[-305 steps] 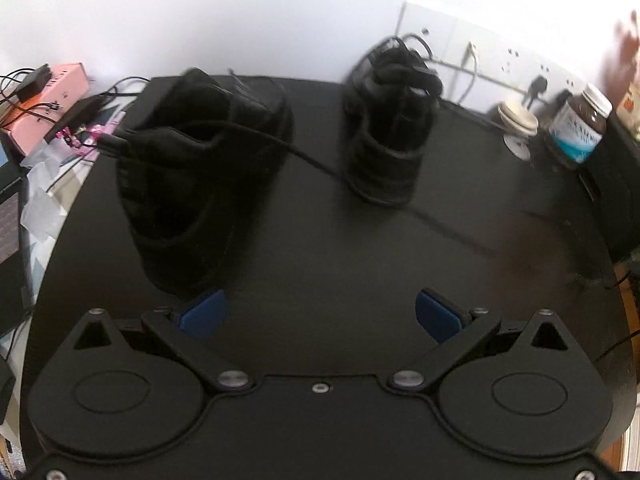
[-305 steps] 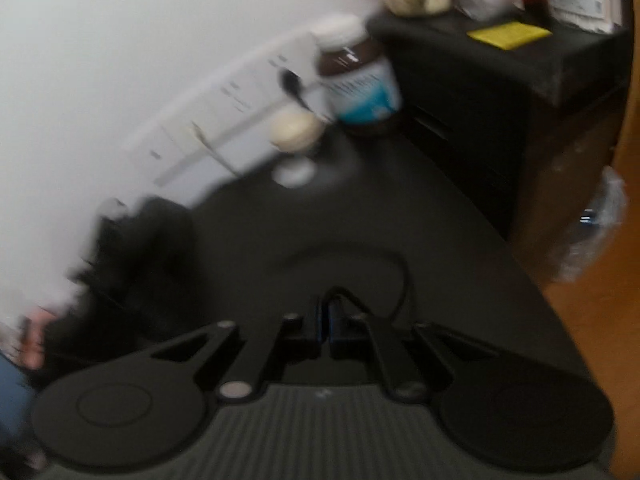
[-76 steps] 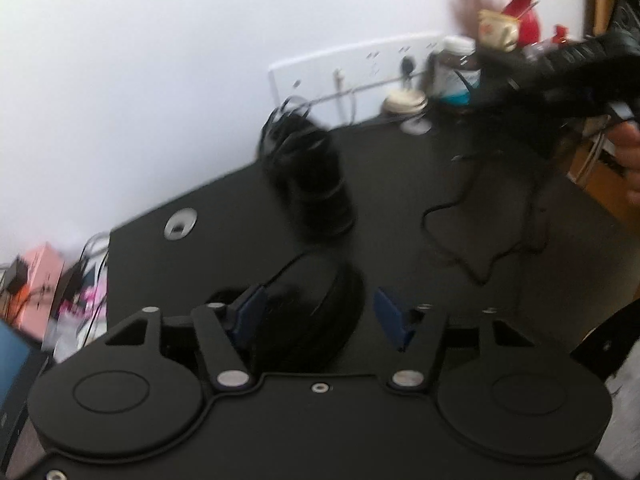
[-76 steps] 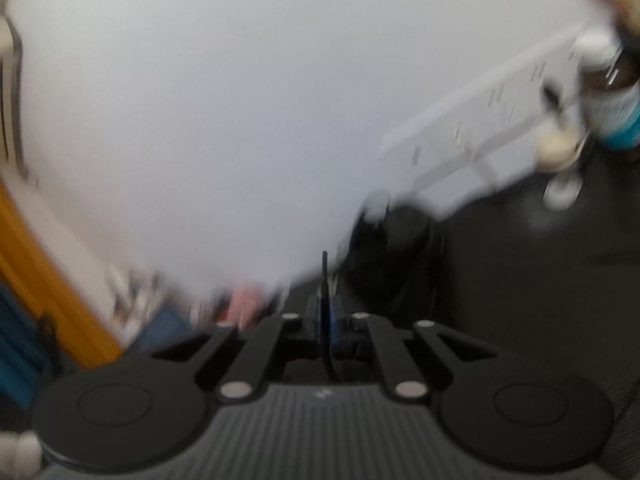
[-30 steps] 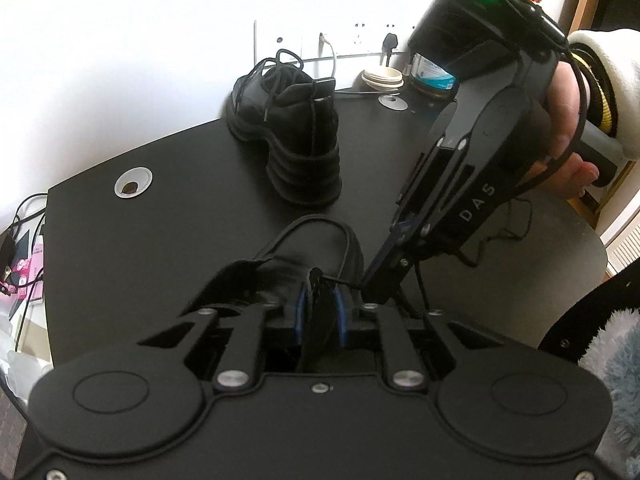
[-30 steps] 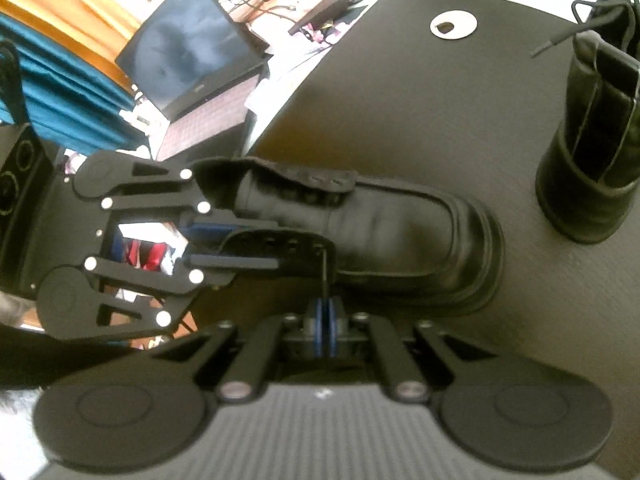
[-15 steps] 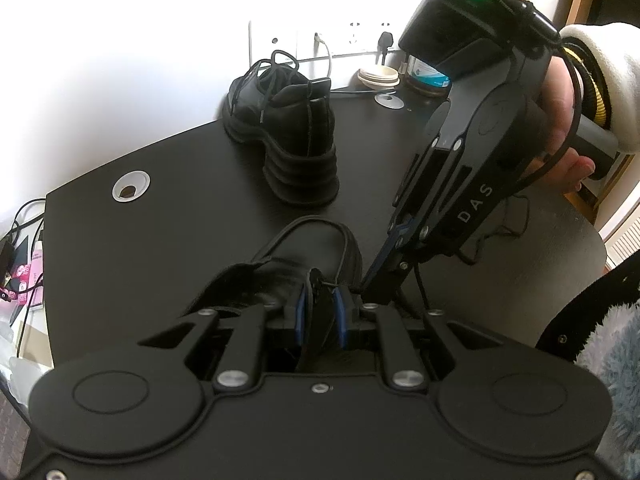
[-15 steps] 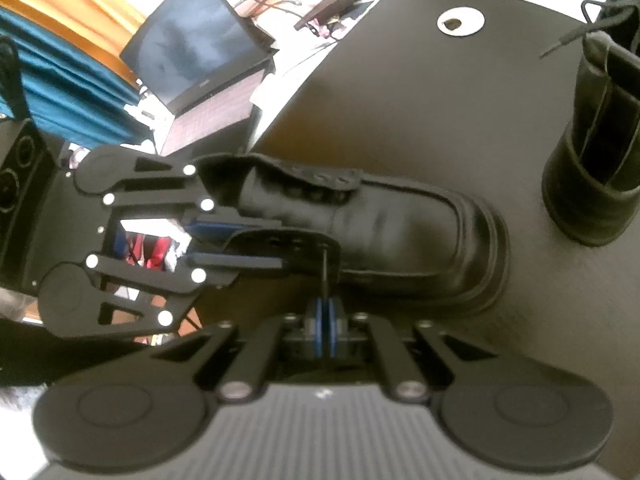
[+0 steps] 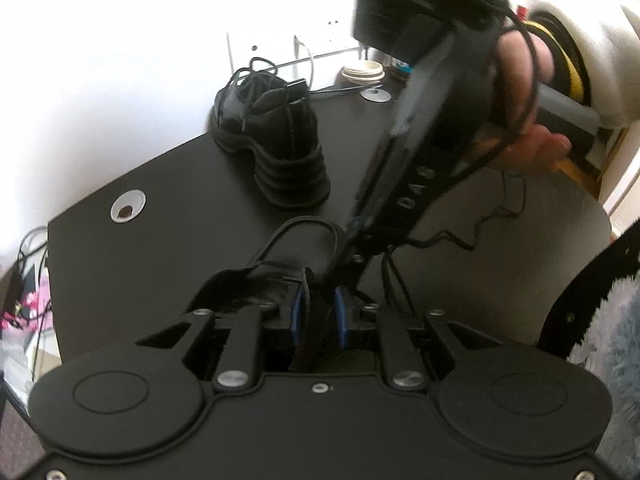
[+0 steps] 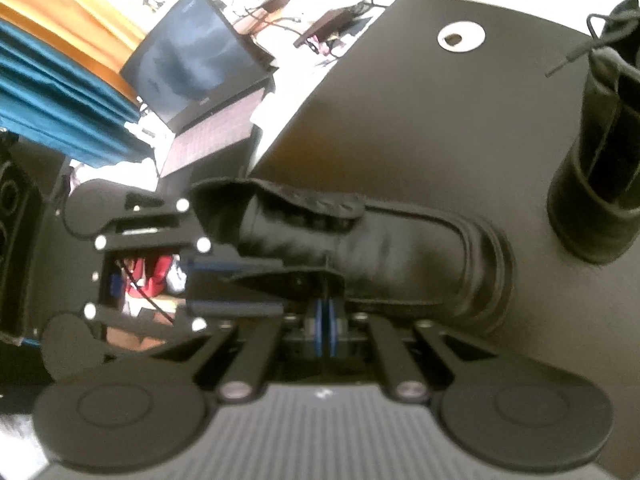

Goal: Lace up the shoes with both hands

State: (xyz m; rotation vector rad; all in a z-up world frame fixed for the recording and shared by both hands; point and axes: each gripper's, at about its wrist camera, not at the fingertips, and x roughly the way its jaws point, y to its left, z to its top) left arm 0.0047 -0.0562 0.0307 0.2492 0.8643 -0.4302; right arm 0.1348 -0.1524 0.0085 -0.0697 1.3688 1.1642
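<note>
On the near part of the black table [image 10: 460, 128] lies the unlaced black shoe [image 10: 400, 256], on its sole with its toe toward the right in the right wrist view. Left gripper [image 9: 318, 312]: blue pads close together but parting, with the shoe's eyelet flap between them; whether the pads press on the flap cannot be told. Right gripper [image 10: 325, 320]: jaws closed, pinching a thin black lace [image 10: 326, 288] that rises from the pads to the underside of that flap. In the left wrist view the right gripper reaches down from the upper right, carried by a hand [image 9: 520, 92] in a pale sleeve [image 9: 592, 36]; loose lace trails over the table to the right of the shoe. A second, laced black shoe [image 9: 272, 136] stands well apart at the far side, heel toward the camera, near a wall socket strip [image 9: 288, 46]. An open laptop [image 10: 200, 76] sits beyond the table's left edge.
</note>
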